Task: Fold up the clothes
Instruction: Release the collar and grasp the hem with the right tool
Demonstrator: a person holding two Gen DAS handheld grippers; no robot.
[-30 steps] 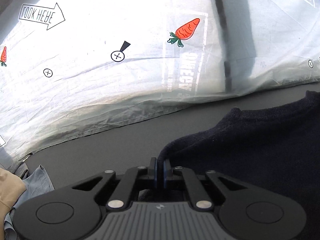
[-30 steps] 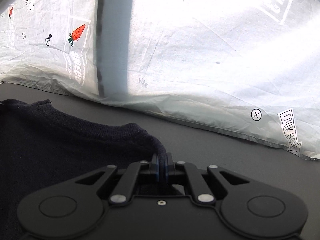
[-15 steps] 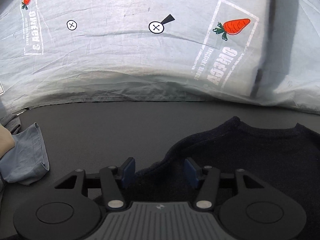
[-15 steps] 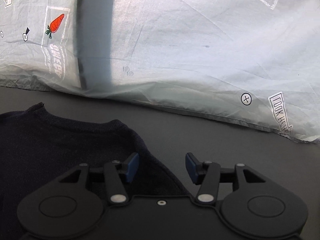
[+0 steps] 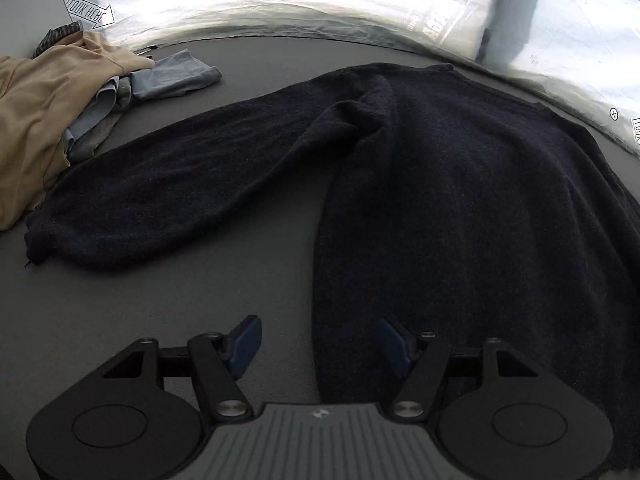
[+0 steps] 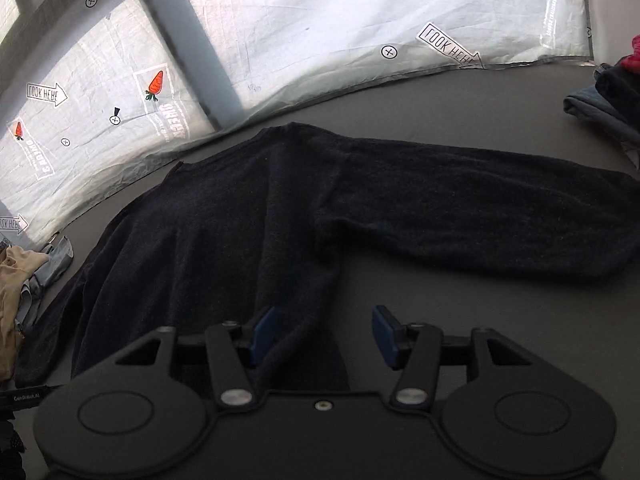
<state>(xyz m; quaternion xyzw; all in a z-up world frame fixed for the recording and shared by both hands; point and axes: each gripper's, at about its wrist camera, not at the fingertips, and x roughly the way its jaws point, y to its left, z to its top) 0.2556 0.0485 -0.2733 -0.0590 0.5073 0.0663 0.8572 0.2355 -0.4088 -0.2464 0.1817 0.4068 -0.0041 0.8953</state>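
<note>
**Spreading out: dark sweater lies flat with both sleeves extended**

Covering most of the dark grey table (image 5: 208, 304), a navy knit sweater (image 5: 472, 184) lies flat, its neckline toward the far edge where a pale printed sheet (image 6: 320, 20) with carrots and "look here" arrows hangs behind the tabletop. One sleeve (image 5: 160, 192) runs out toward a heap of clothes at the table's side; its cuff ends just beside a tan garment (image 5: 32, 120), with a folded blue-grey piece (image 5: 176, 76) lying beyond. The other sleeve (image 6: 480, 216) stretches the opposite way, its end near a second small pile of dark and blue clothes (image 6: 604, 104) at that edge.

Bare tabletop shows in a strip between the neckline and the sheet, in the wedge between each sleeve and the sweater's body, and across the near side below both sleeves.

The left gripper (image 5: 320, 344) hangs above the sweater's side edge, its jaws opening; the fabric edge runs below the gap, one blue pad (image 5: 244, 344) over bare table and the other over knit, neither pressing on cloth. The right gripper (image 6: 324, 336) stands parted over the opposite side edge in the same way, one pad above fabric, one above table, holding nothing.
</note>
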